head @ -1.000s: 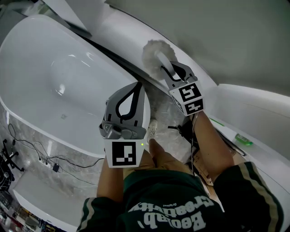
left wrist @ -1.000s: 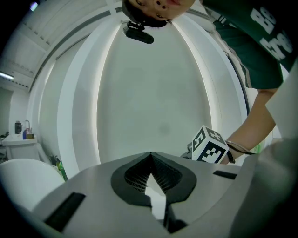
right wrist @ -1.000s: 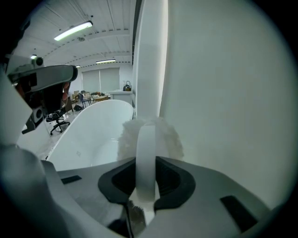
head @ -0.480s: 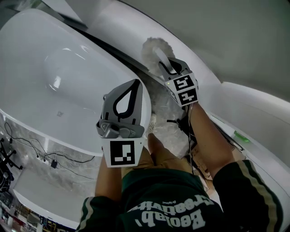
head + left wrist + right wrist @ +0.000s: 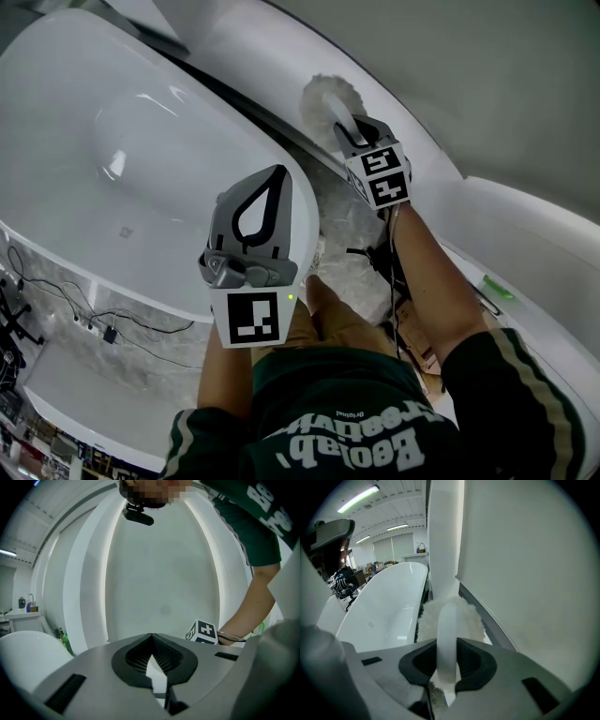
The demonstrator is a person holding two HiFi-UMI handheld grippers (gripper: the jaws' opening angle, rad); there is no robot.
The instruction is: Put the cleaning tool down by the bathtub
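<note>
The cleaning tool is a fluffy white duster head [image 5: 328,98] on a white handle [image 5: 446,634]. My right gripper [image 5: 351,131] is shut on that handle and points steeply down. The fluffy head [image 5: 459,613] hangs low in the narrow gap beside the white bathtub [image 5: 112,141], whose rim [image 5: 389,611] runs away to the left of it. Whether the head touches the floor is hidden. My left gripper [image 5: 278,173] hovers near the tub's rim, over the person's legs. Its tips [image 5: 151,637] meet with nothing between them.
A second white fixture [image 5: 534,234] stands at the right, with a small green thing [image 5: 497,289] on its ledge. Crumpled clear plastic [image 5: 352,234] lies on the floor between the two. Cables [image 5: 103,328] trail over the marble floor at the lower left. A grey wall [image 5: 487,75] closes the far side.
My right gripper has sunk with the cleaning tool, deeper into the gap beside the tub. The left gripper has dropped a little and drifted slightly left.
</note>
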